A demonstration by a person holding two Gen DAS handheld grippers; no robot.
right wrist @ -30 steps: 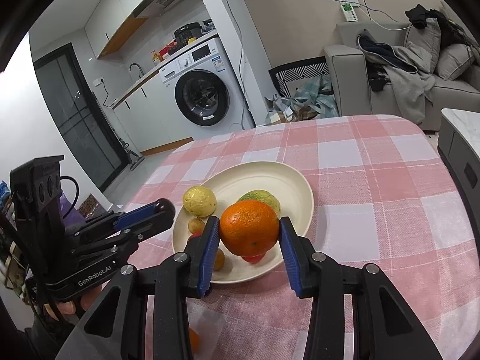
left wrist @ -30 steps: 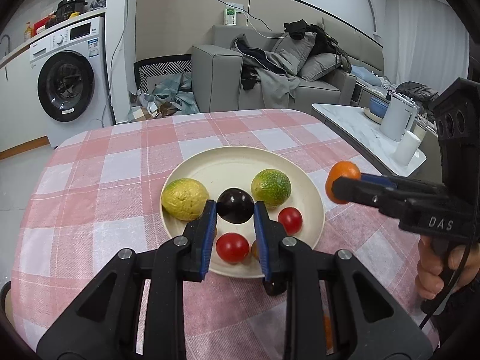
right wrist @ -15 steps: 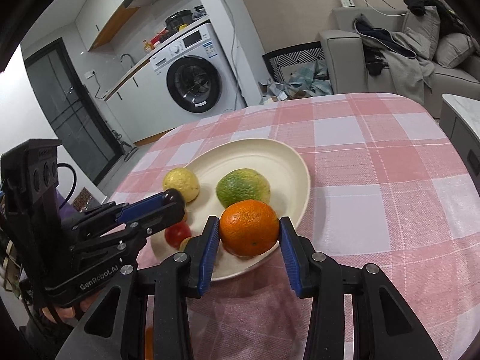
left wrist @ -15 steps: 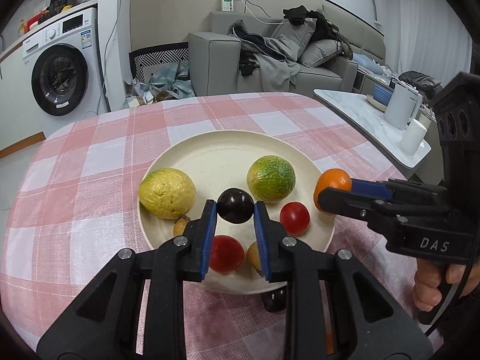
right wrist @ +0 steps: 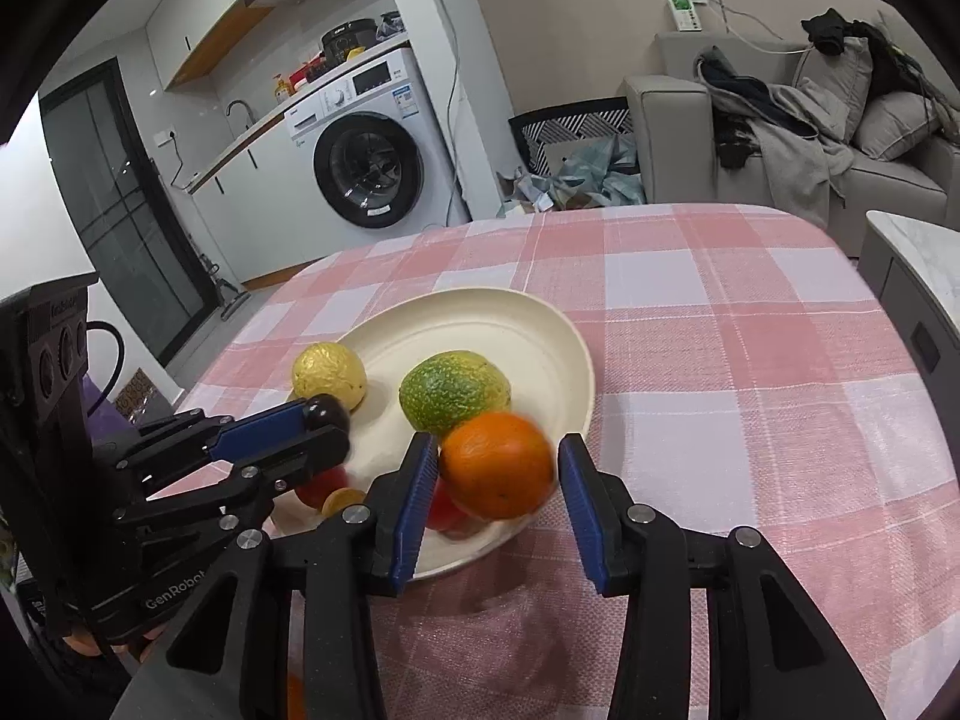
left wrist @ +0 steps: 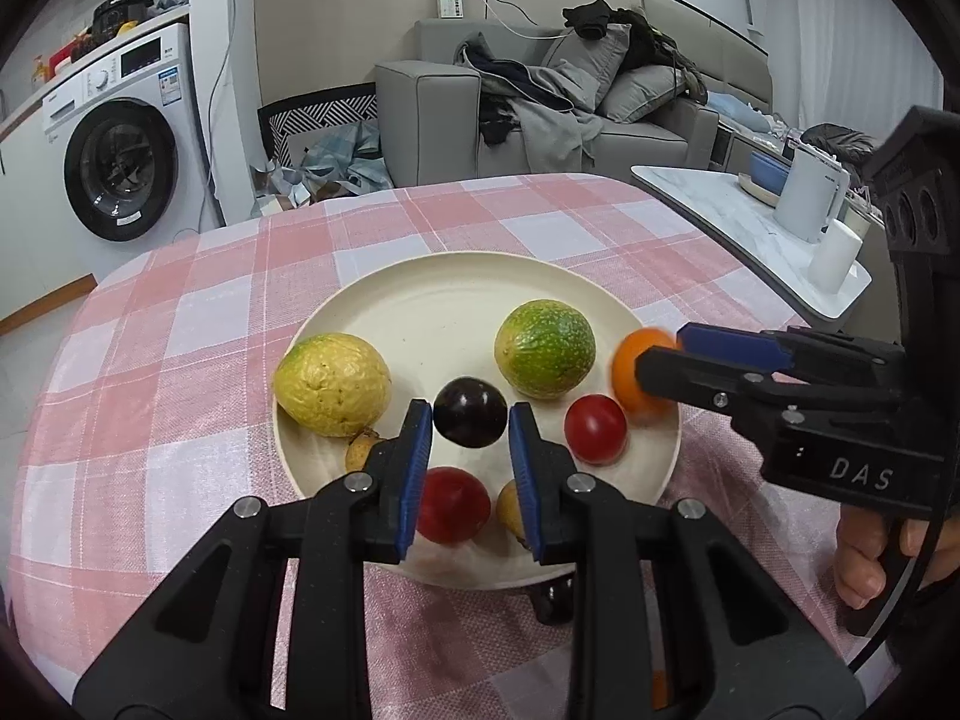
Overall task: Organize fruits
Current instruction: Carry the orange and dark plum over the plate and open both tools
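Left wrist view: dark plum (left wrist: 470, 412) between the jaws of the left gripper (left wrist: 471, 416), low over the near middle of the cream plate (left wrist: 456, 264). Jaws narrow, just been opening, with a thin gap at each side, so not pressing. Right wrist view: orange (right wrist: 497, 465) between the jaws of the right gripper (right wrist: 498, 450), at the near rim of the plate, blurred, with a clear gap at the right pad. Jaws half-wide, just been opening, no grip.

Step in hand, as judged: letting both fruits down on the plate. Open a little more before any lift, to avoid dragging a fruit. Withdraw straight back and up, not sideways, because of the green citrus (right wrist: 454, 390) just behind the orange and the red round fruit (left wrist: 595, 437) beside the plum. Watch the orange: so near the rim, could roll off onto the checked tabletop (left wrist: 180, 360).
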